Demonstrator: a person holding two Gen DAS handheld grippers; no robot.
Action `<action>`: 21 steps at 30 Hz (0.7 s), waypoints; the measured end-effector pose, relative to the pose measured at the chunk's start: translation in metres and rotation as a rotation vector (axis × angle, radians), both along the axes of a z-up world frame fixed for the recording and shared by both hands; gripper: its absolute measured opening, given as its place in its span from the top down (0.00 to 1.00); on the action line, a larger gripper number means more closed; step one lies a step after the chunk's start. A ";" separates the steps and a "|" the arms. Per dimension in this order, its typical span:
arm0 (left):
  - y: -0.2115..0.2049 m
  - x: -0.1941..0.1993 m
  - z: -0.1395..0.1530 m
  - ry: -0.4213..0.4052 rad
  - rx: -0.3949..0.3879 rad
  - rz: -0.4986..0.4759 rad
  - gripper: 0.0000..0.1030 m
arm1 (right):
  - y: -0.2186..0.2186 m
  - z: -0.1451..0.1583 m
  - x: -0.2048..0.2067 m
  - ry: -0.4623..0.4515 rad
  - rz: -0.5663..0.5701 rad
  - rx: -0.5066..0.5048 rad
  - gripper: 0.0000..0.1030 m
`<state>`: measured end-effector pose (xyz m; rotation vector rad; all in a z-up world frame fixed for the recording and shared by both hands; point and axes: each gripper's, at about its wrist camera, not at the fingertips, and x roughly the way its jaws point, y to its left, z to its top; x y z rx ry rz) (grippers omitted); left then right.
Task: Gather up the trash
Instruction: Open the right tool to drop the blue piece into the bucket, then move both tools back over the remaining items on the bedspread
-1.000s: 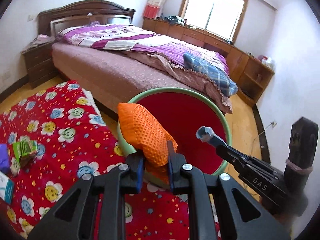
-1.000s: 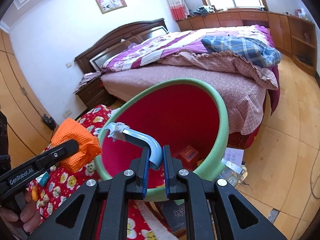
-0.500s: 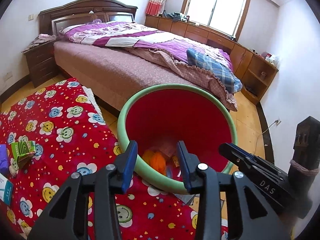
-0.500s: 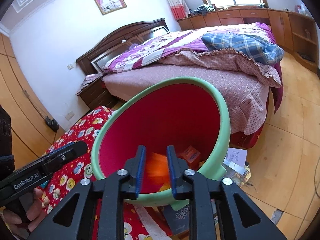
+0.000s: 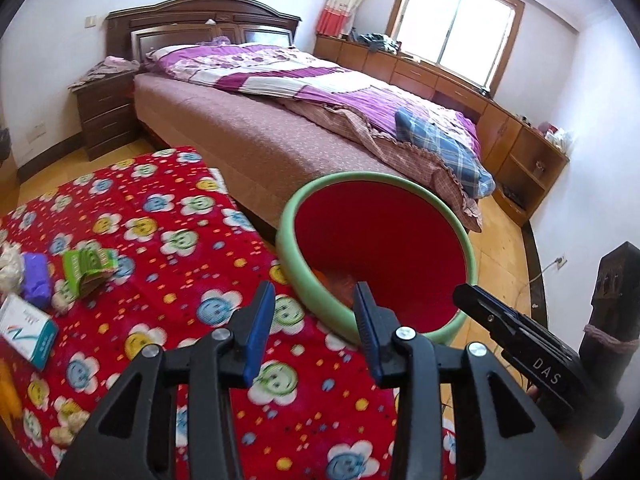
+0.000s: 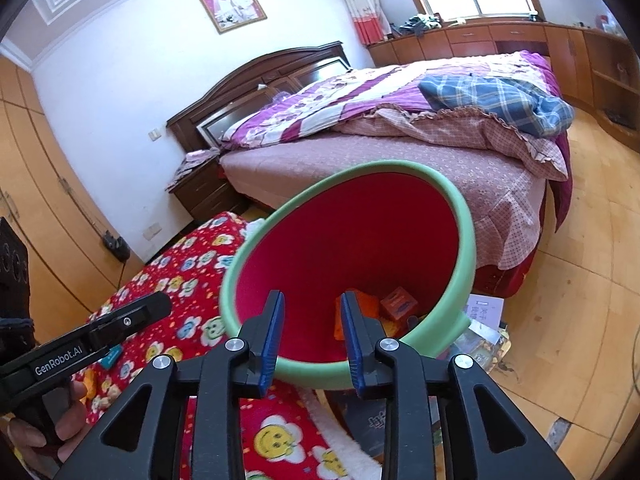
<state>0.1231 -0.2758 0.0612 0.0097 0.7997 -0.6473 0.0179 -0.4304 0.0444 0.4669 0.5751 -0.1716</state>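
A bin with a green rim (image 5: 296,276) and red inside stands at the edge of the red flowered blanket (image 5: 160,220). My left gripper (image 5: 313,300) hangs open and empty just before the rim. In the right wrist view the bin (image 6: 460,216) holds an orange cloth (image 6: 368,304) and a small orange box (image 6: 400,303). My right gripper (image 6: 311,304) is over the near rim, its jaws opening with nothing between them. On the blanket lie a green wrapper (image 5: 88,268), a purple lump (image 5: 36,280), a white and teal box (image 5: 28,330) and crumpled paper (image 5: 10,264).
A bed (image 5: 280,136) with a purple quilt runs behind the bin, with a dark nightstand (image 5: 106,112) at its head. Loose papers (image 6: 484,312) lie on the wooden floor to the right of the bin. Wooden cabinets (image 5: 520,152) line the far wall.
Both grippers have opened. The orange cloth left the left gripper and the blue curved piece left the right one, and both dropped into the bin. The left gripper drew back toward the blanket.
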 end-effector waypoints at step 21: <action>0.138 -0.017 0.010 -0.010 0.032 0.285 0.61 | 0.085 0.012 -0.002 0.015 0.151 -0.027 0.48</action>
